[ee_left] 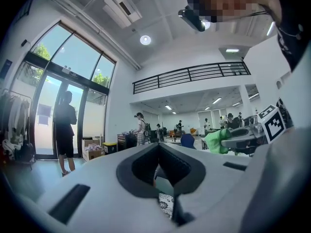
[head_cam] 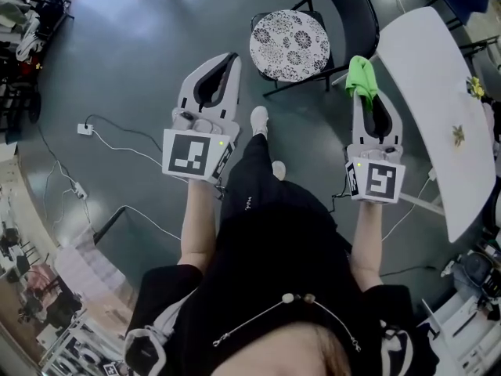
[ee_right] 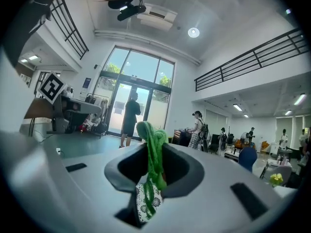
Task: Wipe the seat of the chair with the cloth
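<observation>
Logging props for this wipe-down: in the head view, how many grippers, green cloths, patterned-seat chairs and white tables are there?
Grippers: 2, the left gripper empty, the right gripper shut on the cloth
Green cloth: 1
Patterned-seat chair: 1
White table: 1
Total: 5

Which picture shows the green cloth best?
The right gripper view: the cloth hangs close up, pinched between the jaws. The head view shows it small and bunched; the left gripper view, only a distant green lump.
</observation>
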Demonstrator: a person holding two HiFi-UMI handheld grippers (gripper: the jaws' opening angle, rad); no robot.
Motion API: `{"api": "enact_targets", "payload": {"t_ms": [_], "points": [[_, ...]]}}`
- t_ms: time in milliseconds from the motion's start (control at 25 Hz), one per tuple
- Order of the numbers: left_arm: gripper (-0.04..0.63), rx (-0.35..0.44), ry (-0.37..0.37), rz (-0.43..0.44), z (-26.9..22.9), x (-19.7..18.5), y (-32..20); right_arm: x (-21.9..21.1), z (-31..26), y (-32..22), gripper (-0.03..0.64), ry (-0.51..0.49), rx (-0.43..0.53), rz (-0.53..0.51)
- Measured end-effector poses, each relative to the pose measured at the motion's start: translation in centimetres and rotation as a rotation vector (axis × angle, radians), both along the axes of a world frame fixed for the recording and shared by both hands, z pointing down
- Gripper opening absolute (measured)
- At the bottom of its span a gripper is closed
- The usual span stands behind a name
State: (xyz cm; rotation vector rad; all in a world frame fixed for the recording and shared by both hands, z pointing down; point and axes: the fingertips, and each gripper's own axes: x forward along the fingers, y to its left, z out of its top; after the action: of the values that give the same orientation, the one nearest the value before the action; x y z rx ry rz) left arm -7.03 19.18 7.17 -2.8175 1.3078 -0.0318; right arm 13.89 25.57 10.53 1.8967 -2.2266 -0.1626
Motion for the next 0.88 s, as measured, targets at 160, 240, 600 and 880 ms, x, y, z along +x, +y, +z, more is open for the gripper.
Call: {"api": "enact_targets", "payload": {"t_ms": [160,240,600,880], "points": [[0.005,-0.012,-0.005,-0.009,1.0,0.1,-5.8,0.4,1.8,-6.4,0.087,0.043,-0.026,-0.014],[0.005,-0.009,-0.016,-0.018,1.5,-0.1,-8.9,0.2,3.2,-10.0,0.089,0.079,-0.051,-0.026],[0.005,-0.057,-0.007,-0.011,4.5,-0.9,-20.6,-3.5,11.0,-25.2,0.089,0.214,-0.169,-0.171],[0.005,-0.131,-0.008,-0.038,9.1,-0.6,-24.9,-6.0,22.7,-33.1,0.087,0.404,-0.359,-0.408]]}}
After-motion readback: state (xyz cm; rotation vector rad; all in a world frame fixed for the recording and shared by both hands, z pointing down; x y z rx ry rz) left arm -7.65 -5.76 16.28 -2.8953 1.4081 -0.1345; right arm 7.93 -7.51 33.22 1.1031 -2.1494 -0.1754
